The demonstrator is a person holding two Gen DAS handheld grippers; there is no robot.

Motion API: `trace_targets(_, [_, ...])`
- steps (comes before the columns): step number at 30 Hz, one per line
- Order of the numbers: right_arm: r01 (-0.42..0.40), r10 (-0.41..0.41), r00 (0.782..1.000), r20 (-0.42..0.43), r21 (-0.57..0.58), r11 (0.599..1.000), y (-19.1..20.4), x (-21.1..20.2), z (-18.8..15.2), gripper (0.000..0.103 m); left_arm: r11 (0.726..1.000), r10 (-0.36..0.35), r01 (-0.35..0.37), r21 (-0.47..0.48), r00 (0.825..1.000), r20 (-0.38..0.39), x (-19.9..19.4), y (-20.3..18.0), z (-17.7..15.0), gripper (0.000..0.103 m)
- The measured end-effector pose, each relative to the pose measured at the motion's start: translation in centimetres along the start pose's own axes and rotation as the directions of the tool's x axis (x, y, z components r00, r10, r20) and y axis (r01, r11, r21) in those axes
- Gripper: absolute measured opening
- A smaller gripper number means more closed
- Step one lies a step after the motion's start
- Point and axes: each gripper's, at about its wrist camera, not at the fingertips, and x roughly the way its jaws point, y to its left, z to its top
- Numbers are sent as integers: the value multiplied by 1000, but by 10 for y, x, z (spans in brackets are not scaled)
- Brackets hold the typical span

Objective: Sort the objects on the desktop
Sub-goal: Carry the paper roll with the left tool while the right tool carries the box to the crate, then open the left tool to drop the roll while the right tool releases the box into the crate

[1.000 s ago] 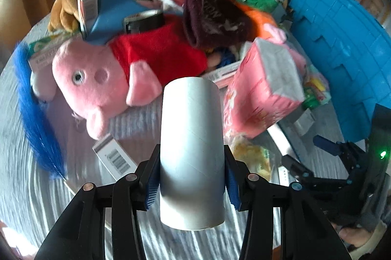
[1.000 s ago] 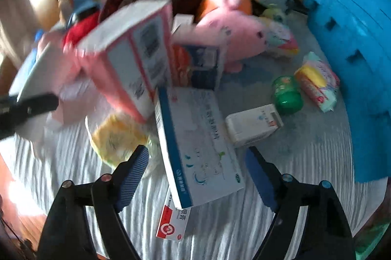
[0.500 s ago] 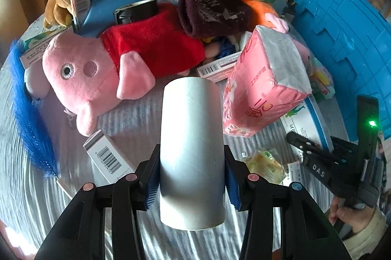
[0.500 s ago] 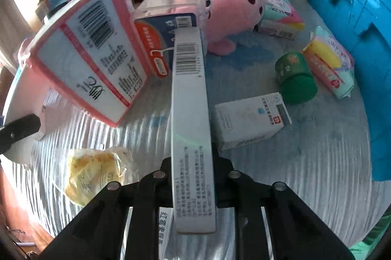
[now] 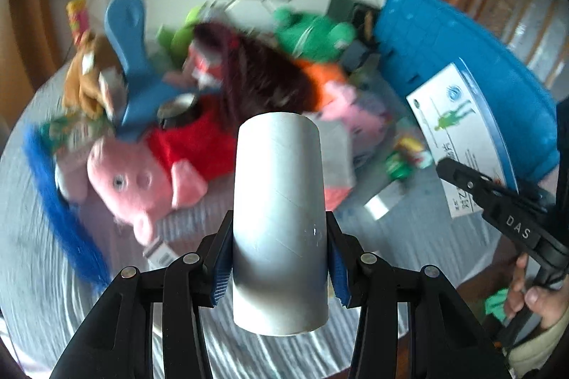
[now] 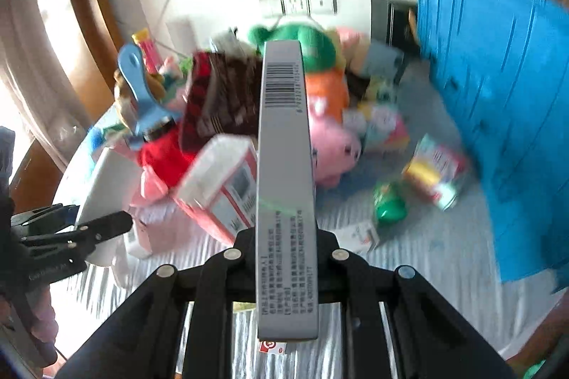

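A: Left gripper (image 5: 279, 267) is clamping a grey cardboard tube (image 5: 280, 211), pads pressing its two curved flanks, the tube pointing forward along the fingers. The grip is sitting low on the tube, likely so the long part projects clear of the pile.

B: Right gripper (image 6: 286, 267)?

A: Fingers are closing on a flat white carton (image 6: 286, 187), held by its two broad faces with the narrow barcoded edge turned up toward the camera. The left view is showing the same carton's printed face (image 5: 458, 137) hanging beside the blue crate (image 5: 473, 66). Both items are being carried above the table; both views are smearing with motion.

B: Materials?

A: The tube is smooth and matte with a faint spiral seam, rigid enough for a side clamp. The carton is thin glossy board with sharp edges, which suits a face-to-face pinch. The crate is moulded plastic with ribbed, slotted walls, standing at the right edge of the striped grey tablecloth (image 5: 32, 236).

B: The rest of the desk?

A: A heap is lying across the cloth: a pink plush pig (image 5: 142, 176) in red, a green plush frog (image 5: 313, 33), a dark knitted piece (image 5: 263, 80), a pink tissue pack (image 6: 220, 187), and a small green jar (image 6: 389, 206). My guess is the held pair is heading for the crate; its inside is not showing.
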Motion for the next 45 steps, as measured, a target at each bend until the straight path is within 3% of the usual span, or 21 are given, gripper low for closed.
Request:
trace_targets(9, [21, -20, 993, 116, -7, 1000, -7, -98, 57, 17, 991, -85, 72, 109, 990, 114, -50, -63, 51, 45])
trace_targets(15, [37, -35, 983, 182, -9, 999, -58, -167, 101, 17, 977, -139, 100, 186, 969, 206, -78, -134, 97, 45])
trace_targets(21, [85, -73, 973, 220, -44, 995, -134, -221, 143, 17, 965, -182, 116, 234, 941, 285, -91, -241, 152, 45])
trace_targets(25, [109, -95, 978, 188, -70, 992, -197, -232, 164, 17, 956, -224, 150, 253, 929, 296, -88, -318, 189, 45])
trace_targets(30, [133, -125, 987, 102, -73, 988, -271, -223, 183, 17, 942, -262, 214, 258, 951, 166, -53, -394, 228, 45])
trace_targets(35, [148, -149, 989, -14, -40, 988, -333, -193, 196, 17, 942, -203, 201, 270, 979, -22, 7, -448, 257, 45])
trace_targets(39, [164, -163, 982, -91, 3, 986, -367, -175, 196, 17, 952, -183, 229, 203, 957, -225, 63, -469, 278, 45])
trace_targets(45, [182, -173, 948, -268, 7, 983, -412, -136, 197, 17, 972, -74, 149, 182, 928, -366, 133, -505, 288, 45])
